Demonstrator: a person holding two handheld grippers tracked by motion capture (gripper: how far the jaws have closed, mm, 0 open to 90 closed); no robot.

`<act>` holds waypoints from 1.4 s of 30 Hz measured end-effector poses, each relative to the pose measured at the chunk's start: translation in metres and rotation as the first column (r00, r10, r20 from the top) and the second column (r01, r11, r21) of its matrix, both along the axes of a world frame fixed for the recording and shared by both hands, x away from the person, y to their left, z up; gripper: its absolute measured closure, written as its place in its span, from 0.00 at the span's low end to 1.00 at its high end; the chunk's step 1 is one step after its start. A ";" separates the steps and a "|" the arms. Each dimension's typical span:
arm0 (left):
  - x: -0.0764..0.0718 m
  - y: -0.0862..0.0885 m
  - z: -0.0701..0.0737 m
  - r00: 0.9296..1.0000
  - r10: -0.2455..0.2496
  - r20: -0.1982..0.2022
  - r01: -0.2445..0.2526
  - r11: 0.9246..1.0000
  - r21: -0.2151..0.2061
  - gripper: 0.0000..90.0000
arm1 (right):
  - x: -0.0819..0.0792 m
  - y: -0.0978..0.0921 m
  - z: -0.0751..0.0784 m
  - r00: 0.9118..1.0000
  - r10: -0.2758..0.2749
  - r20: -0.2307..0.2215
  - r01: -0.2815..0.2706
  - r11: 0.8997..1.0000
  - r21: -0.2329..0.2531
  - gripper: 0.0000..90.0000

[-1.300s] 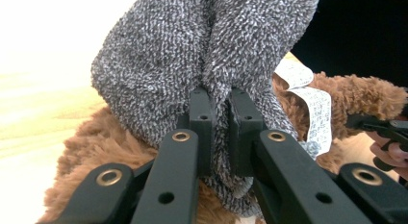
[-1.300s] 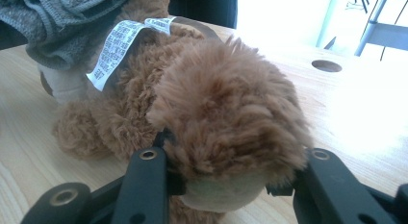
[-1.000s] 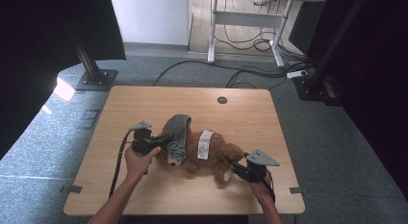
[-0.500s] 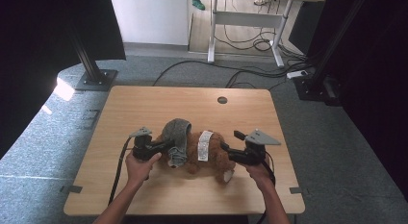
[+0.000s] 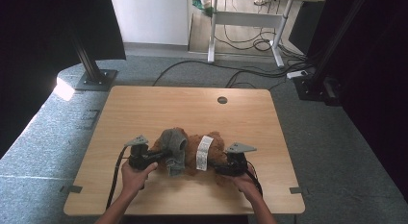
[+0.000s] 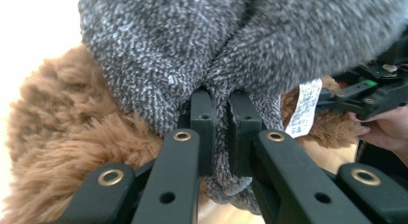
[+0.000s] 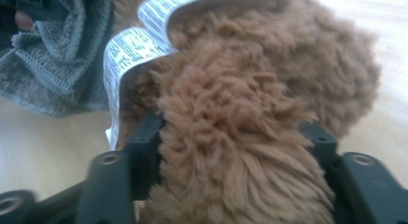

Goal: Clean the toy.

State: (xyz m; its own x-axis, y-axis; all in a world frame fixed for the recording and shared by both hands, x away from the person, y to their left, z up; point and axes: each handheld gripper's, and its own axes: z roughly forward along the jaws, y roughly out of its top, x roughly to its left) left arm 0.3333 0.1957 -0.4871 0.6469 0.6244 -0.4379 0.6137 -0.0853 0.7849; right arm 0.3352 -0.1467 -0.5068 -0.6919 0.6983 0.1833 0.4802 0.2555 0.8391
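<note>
Brown plush is what both tools work on: a brown toy animal [image 5: 204, 154] lies near the front edge of the wooden table [image 5: 192, 108], between the person's two hands. Over the toy's left part sits a grey knitted garment [image 5: 174, 146], and a white label [image 5: 204, 152] hangs across the toy's middle. The left gripper [image 6: 221, 132] comes to the toy from its left side; its jaws are pressed together with a fold of the grey knit pinched between them, so it grips the garment. The right gripper [image 7: 231, 152] comes from the toy's right side; its jaws stand apart around a thick lump of the brown fur, and they press on both sides of it, so I judge that it holds the toy steady. I think the step in hand is the pulling of the garment along the toy's body, either on or off; which one I cannot tell. The next move, in my judgement, calls for the left tool to draw the knit slowly while the right one keeps the toy from sliding, because soft fur may slip out of the jaws.
</note>
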 end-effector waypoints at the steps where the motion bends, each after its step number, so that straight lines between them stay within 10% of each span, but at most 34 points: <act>1: -0.004 0.001 -0.002 1.000 -0.004 0.002 0.004 1.000 0.005 0.92 | -0.004 0.000 -0.002 1.000 0.003 0.003 -0.003 1.000 -0.006 0.53; 10: -0.007 -0.004 -0.011 1.000 -0.003 0.014 0.003 1.000 0.019 0.92 | -0.024 0.008 -0.012 0.995 -0.044 0.086 0.050 0.996 -0.074 0.63; 21: 0.029 -0.047 -0.033 1.000 0.006 -0.016 -0.004 0.994 0.113 0.92 | 0.006 0.005 -0.017 0.973 -0.148 0.177 0.169 0.980 -0.106 0.65; 27: 0.022 -0.038 -0.008 0.999 -0.006 0.034 0.003 0.996 0.089 0.92 | 0.009 -0.002 -0.018 0.977 -0.111 0.183 0.128 0.988 -0.082 0.67; 35: 0.014 0.007 0.044 0.989 0.082 0.127 -0.076 0.996 -0.049 0.92 | -0.005 0.000 -0.021 0.964 -0.024 0.265 0.062 0.989 -0.136 0.67; 38: 0.027 0.015 0.058 0.988 0.110 0.107 -0.100 0.990 -0.098 0.92 | -0.010 0.000 -0.022 0.962 0.004 0.272 0.037 0.989 -0.146 0.67; 42: 0.041 -0.001 0.052 0.994 0.091 0.061 -0.088 0.995 -0.043 0.92 | -0.012 -0.001 -0.024 0.964 0.010 0.264 0.027 0.991 -0.134 0.66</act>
